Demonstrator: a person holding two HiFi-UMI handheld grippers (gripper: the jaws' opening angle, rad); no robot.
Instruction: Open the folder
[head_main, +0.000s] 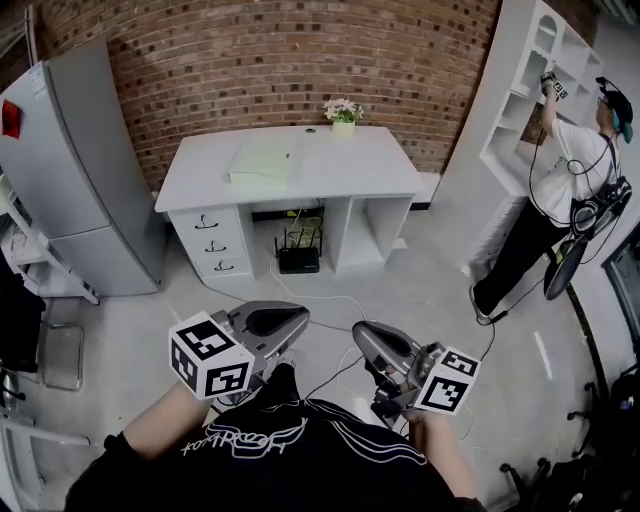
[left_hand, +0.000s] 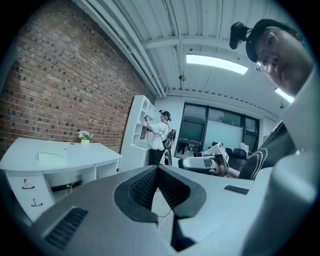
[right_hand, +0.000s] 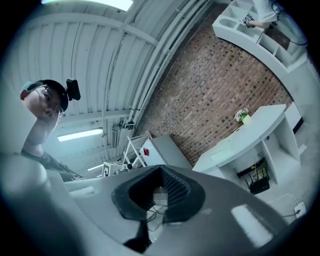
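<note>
A pale green folder (head_main: 264, 160) is being shown lying flat and closed on the white desk (head_main: 380, 170), on the left half of its top, with a small pot of flowers (head_main: 343, 112) standing behind it and to its right, against the brick wall. From the left gripper view the folder (left_hand: 51, 156) is being seen as a thin, light slab on the desk top, and from the right gripper view it (right_hand: 223, 153) is being seen only as a faint pale patch. The folder is being kept well apart from both grippers: an open stretch of grey floor (head_main: 420, 290) is lying between the desk and the person. The left gripper (head_main: 285, 320) and the right gripper (head_main: 368, 340) are being held low and close to the person's chest, side by side, their tips angled inward toward each other and toward the desk beyond. The marker cubes (head_main: 210, 355) (head_main: 447, 378) are being turned outward, and the bare forearms (head_main: 160, 420) (head_main: 445, 450) are being kept bent in near the body. The jaws of the left gripper (left_hand: 159, 172) are being held pressed together with nothing between them, and those of the right gripper (right_hand: 161, 172) are likewise being held together at the tips, gripping nothing.
</note>
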